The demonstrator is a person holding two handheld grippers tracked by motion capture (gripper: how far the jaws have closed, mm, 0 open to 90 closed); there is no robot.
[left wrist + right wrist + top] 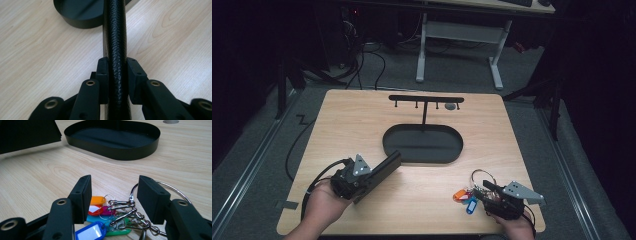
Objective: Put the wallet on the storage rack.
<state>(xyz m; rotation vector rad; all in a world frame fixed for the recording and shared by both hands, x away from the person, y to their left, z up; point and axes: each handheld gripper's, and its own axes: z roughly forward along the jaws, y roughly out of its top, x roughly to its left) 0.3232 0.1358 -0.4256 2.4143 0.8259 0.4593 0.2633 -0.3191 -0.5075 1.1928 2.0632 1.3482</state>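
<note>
A flat black wallet (388, 164) with a grained skin is held edge-on above the table, pointing toward the black oval tray (387, 142). My left gripper (371, 176) is shut on the wallet; in the left gripper view both pads (103, 75) press its sides and the wallet (116, 37) runs up past the tray (80, 15). A bunch of keys (467, 196) with coloured tags and a large ring lies at the front right. My right gripper (482, 192) stands open over the keys (112, 217), its pads (82, 195) apart on either side of them.
A black rack (426, 99) with small hooks stands behind the tray. A grey round spot (451, 106) sits in the tabletop near it. The tray (125, 152) holds nothing. Bare wood lies between the two grippers. A desk frame stands on the floor beyond.
</note>
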